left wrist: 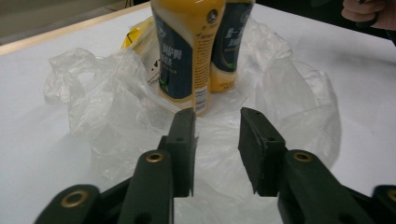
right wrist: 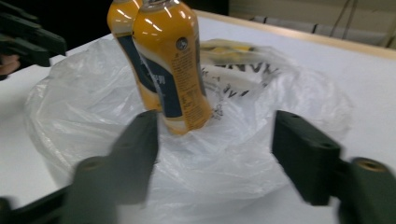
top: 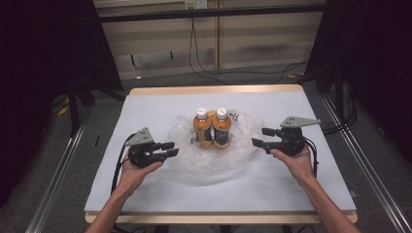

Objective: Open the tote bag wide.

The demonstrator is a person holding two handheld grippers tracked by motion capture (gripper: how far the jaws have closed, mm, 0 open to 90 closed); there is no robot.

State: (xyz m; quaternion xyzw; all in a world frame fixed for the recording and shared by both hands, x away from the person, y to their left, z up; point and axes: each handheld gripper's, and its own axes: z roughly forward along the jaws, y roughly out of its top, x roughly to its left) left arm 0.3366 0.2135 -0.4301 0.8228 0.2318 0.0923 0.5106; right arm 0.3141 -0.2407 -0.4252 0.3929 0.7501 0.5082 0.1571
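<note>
A white table [top: 145,184] carries a crumpled clear plastic bag [top: 214,158] at its middle. Two orange bottles [top: 212,130] stand upright on the bag, side by side and touching, each with a dark label and a pale cap. The left gripper [top: 170,149] sits just beside the bag's left edge, pointing at the bottles, its jaws spread with nothing between them. The right gripper [top: 260,137] is at the bag's right edge, jaws wide apart and holding nothing.
</note>
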